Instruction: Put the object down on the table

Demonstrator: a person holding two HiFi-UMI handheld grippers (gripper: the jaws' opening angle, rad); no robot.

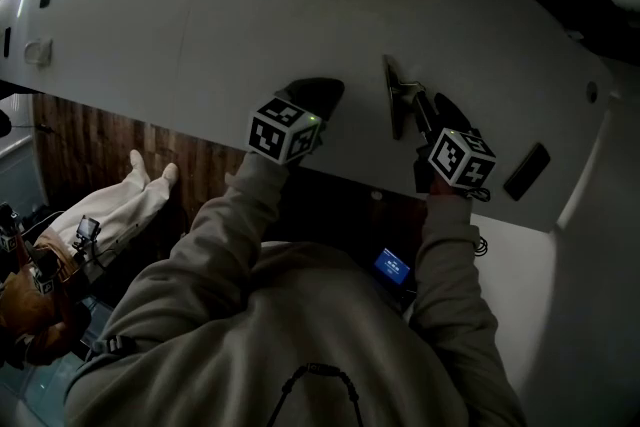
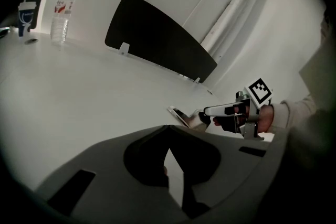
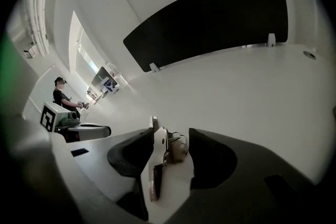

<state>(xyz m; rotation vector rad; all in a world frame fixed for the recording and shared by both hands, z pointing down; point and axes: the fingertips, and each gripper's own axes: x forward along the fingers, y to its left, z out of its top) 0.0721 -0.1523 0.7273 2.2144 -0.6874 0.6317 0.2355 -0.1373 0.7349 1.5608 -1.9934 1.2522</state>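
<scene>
A thin flat phone-like object (image 1: 393,95) with a small metal fitting on one face stands on its edge on the white table (image 1: 250,15). My right gripper (image 1: 422,103) sits around it. In the right gripper view the object (image 3: 157,155) leans against the left jaw, and a strip of table shows between its fitting and the right jaw, so the right gripper (image 3: 170,136) is open. The left gripper view shows the object (image 2: 179,115) at the right gripper's tips. My left gripper (image 1: 318,93) rests to the left, its tips together and empty (image 2: 168,136).
A long black divider panel (image 2: 157,39) stands across the table behind both grippers. A water bottle (image 2: 62,13) and a cup with a straw (image 2: 24,16) stand at the far left. The table's near edge runs just under my hands. Another person (image 3: 60,94) sits far off.
</scene>
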